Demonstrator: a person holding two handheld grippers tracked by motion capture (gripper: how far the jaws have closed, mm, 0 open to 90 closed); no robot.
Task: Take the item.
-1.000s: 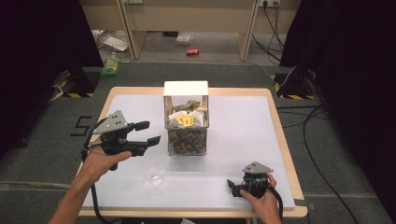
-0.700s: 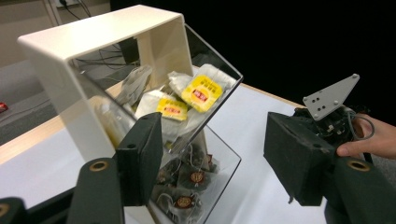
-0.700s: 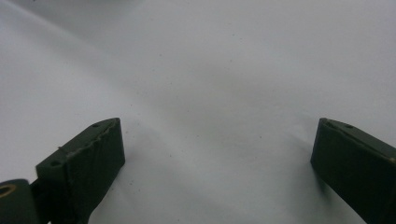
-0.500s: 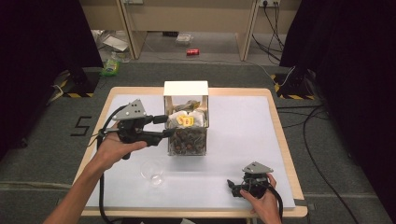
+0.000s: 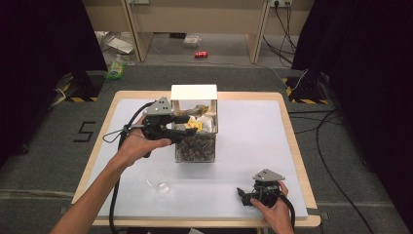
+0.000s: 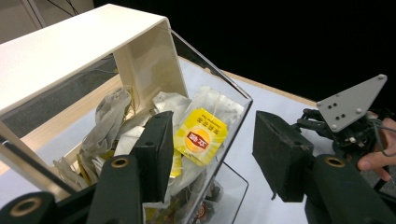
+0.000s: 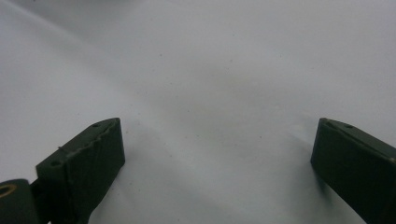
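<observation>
Red can [image 5: 200, 54] on floor [image 5: 219, 78]

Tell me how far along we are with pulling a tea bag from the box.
Done: the left gripper is at the clear box, jaws open around the yellow tea bag. In hand: nothing gripped yet. Left: closing and lifting it out. The right gripper rests open on the table; the glass sits empty.

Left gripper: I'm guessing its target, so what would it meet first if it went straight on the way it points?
Probably the yellow tea bag in the clear box. The left gripper is open, one jaw over the box's contents and the other outside its clear wall, so that wall's edge might catch first; depth is unclear.
</observation>
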